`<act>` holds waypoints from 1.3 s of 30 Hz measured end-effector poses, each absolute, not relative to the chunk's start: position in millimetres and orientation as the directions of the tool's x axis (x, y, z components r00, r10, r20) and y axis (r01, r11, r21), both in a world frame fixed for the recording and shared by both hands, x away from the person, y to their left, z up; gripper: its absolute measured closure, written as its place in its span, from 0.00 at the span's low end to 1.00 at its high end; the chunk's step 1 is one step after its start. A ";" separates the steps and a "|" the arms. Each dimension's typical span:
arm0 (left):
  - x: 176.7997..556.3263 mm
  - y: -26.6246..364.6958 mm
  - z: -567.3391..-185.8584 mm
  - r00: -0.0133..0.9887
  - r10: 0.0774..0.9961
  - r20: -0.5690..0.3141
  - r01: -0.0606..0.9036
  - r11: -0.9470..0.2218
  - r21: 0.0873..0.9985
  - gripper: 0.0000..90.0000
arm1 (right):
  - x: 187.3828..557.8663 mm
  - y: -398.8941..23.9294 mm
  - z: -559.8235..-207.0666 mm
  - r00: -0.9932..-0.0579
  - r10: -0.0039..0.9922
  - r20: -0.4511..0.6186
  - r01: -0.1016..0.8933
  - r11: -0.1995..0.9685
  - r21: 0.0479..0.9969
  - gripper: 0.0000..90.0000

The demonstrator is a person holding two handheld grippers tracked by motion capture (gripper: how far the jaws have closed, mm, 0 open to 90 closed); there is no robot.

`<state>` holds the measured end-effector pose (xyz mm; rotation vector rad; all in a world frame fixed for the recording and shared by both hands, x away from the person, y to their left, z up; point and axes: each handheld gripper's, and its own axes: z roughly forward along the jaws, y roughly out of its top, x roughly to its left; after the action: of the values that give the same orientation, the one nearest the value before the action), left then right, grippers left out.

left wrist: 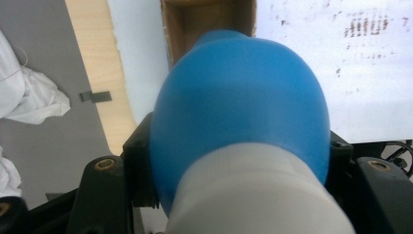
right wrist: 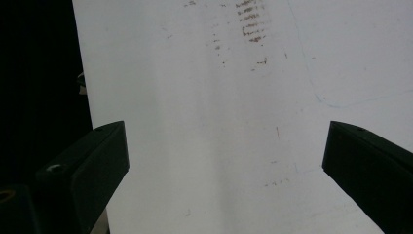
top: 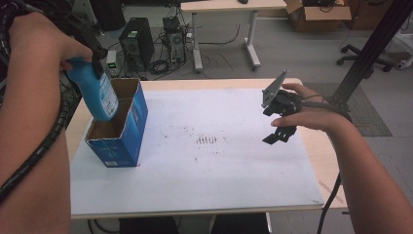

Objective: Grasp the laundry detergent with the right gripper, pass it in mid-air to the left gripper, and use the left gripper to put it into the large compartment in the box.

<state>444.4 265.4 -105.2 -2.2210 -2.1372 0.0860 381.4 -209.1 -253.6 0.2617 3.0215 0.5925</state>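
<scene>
Left claw [top: 90,61] raised, seemingly clamped; right claw [top: 278,127] hovers, jaws wide apart.

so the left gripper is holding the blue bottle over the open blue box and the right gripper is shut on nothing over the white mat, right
One detail is off: the right gripper is open, not shut, its jaws wide apart over the white mat in the right gripper view. The left gripper does hold the blue bottle over the open blue box.
</scene>
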 end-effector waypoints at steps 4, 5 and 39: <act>446.1 270.0 -113.9 0.022 1.000 -0.009 0.996 -0.023 -0.089 0.42 | 381.7 -209.4 -249.6 -0.984 0.177 -0.015 0.159 0.918 0.364 0.04; 447.0 272.0 -119.0 0.022 1.000 -0.010 0.995 -0.023 -0.093 0.42 | 381.6 -209.3 -249.0 -0.984 0.176 -0.015 0.159 0.918 0.364 0.04; 447.5 277.0 -236.5 0.034 0.999 -0.015 0.991 -0.035 -0.130 0.42 | 386.7 -202.1 -246.8 -0.984 0.177 -0.004 0.165 0.927 0.337 0.04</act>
<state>447.5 277.0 -236.5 -2.1968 -2.1220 0.1549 386.7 -202.1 -246.8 0.2702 3.0499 0.5290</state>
